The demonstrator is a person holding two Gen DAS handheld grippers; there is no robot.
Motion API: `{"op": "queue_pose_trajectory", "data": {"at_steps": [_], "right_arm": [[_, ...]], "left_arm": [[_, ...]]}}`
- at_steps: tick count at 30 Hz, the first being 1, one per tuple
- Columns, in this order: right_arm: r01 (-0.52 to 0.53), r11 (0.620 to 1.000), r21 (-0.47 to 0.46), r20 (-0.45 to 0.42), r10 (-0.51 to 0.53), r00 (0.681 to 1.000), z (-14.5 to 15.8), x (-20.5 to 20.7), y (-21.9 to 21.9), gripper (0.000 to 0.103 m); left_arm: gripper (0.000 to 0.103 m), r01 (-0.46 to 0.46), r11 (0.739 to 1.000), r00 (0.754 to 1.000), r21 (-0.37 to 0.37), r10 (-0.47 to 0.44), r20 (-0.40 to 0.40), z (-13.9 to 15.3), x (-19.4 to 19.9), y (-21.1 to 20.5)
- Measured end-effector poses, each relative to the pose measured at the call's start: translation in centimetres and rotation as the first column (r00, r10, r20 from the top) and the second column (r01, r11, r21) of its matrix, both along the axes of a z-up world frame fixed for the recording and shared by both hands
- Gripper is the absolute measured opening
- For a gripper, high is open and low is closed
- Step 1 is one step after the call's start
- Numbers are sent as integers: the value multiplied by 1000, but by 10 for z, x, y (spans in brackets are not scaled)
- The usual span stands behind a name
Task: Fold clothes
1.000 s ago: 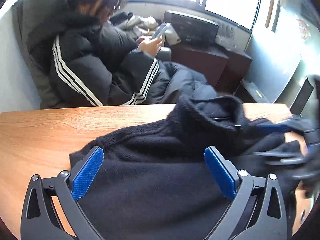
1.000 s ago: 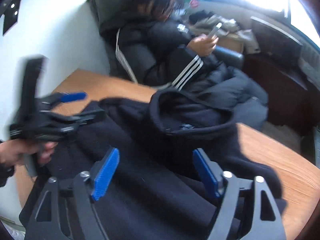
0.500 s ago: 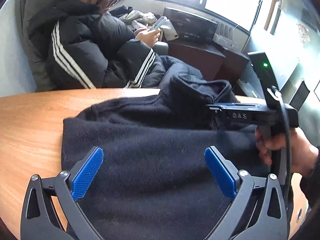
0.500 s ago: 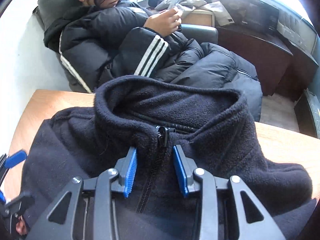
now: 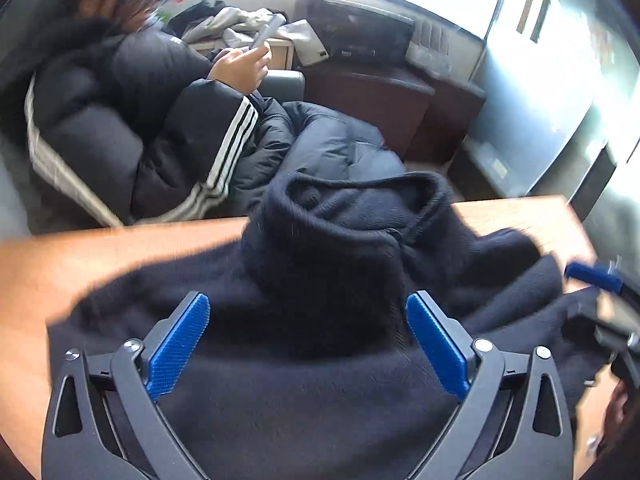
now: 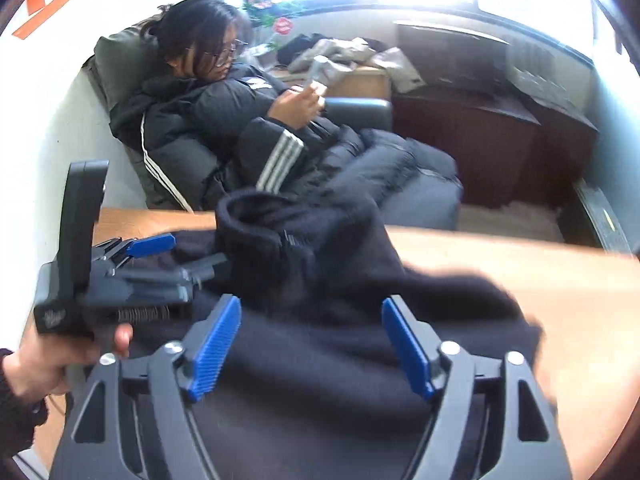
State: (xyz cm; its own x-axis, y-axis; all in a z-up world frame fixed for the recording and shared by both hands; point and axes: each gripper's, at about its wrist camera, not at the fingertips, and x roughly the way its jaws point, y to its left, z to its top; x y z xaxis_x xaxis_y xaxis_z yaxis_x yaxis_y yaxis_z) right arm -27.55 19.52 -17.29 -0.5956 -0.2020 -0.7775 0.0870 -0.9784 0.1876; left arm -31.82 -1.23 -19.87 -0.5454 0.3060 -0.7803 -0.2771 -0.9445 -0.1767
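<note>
Two grippers are hovering over one dark navy fleece jacket [image 5: 320,380], and neither of them has hold of anything. The jacket lies spread across the wooden table [image 5: 100,256], with its stand-up collar [image 5: 344,216] puffed up toward the far edge of the table, and the zipper [image 6: 289,240] shows at the front of that collar in the right wrist view. The left gripper [image 5: 307,344] sits low over the jacket's body on the near side of the collar, its blue pads [image 5: 178,346] spread wide with only fleece lying flat between them, nothing pinched. The right gripper [image 6: 310,346] is the same story, blue pads [image 6: 214,348] wide apart above the jacket, on the near side of the collar. From the right wrist view the left gripper [image 6: 160,256] shows up side-on just left of the collar, held in the person's left hand [image 6: 52,364], one blue fingertip [image 6: 154,245] resting right at the fabric. From the left wrist view only a blurry bit of the right gripper [image 5: 596,276] pokes in at the jacket's right side, too smeared to read much. Beyond the table's far edge a seated person in a black puffer coat with white stripes [image 6: 224,132] looks down at a phone [image 6: 316,70], and past them there's a dark cabinet [image 5: 372,92] under bright windows.
</note>
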Motion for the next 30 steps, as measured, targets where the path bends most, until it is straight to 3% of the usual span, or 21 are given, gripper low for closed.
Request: {"op": "queue_pose_trajectory", "data": {"at_steps": [2, 5, 10, 13, 17, 19, 21, 23, 25, 30], "right_arm": [[5, 1000, 16, -12, -5, 1000, 5, 33, 5, 82], [36, 999, 41, -19, -35, 999, 10, 91, 21, 84], [107, 994, -19, 37, -106, 994, -4, 173, 47, 86], [58, 998, 0, 69, -58, 996, -25, 218, 39, 86], [-17, 999, -32, 72, 19, 997, -44, 262, 11, 86], [-32, 999, 7, 99, 31, 995, -54, 273, -5, 86], [-4, 997, 76, 231, -13, 973, -79, 283, -15, 86], [17, 988, 151, 225, -51, 973, -88, 300, -22, 84], [86, 986, 140, 244, -119, 962, -90, 309, -20, 85], [125, 979, 161, 257, -164, 952, -90, 333, -27, 85]], "left_arm": [[103, -9, 1000, 999, 12, 10, -42, 13, 31, -17], [103, -45, 999, 998, -28, 43, -51, 31, 90, -52], [103, -136, 978, 991, -161, 136, -6, 53, 203, -113], [103, -152, 977, 986, -147, 159, 40, 51, 270, -127], [103, -141, 977, 989, -157, 146, 17, 27, 327, -112], [103, -107, 983, 993, -146, 112, 28, 3, 342, -104], [103, -75, 985, 995, -156, 84, 49, -20, 354, -98], [103, -56, 978, 995, -200, 71, 67, -42, 368, -96], [103, -60, 980, 996, -191, 70, 48, -49, 383, -102], [103, -65, 983, 998, -170, 67, 7, -58, 417, -115]]}}
